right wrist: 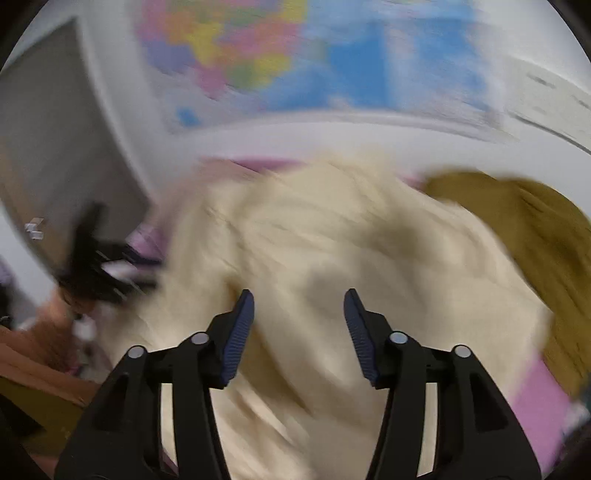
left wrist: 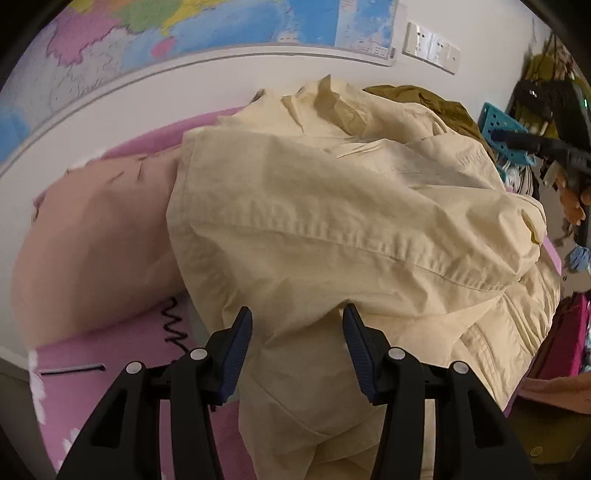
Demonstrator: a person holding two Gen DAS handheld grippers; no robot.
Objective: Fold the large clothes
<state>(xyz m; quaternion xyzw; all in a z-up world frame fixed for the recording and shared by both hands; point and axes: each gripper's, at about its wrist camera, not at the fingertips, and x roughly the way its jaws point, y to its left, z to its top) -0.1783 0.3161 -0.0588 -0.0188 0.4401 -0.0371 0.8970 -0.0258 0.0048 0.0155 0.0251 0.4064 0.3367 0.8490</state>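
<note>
On the back wall hangs a big colorful map, with a white switch plate beside it. Below it a pink cover is spread out, and the big cream-yellow garment lies on it in a crumpled heap. A peach cloth lies to its left and an olive-brown cloth sits behind it. A teal crate stands off to the right among clutter. The left gripper has its fingers spread apart, with cream fabric bunched between them. The right gripper also has its fingers spread wide, holding nothing, just above the garment. The right wrist view is very blurry.
</note>
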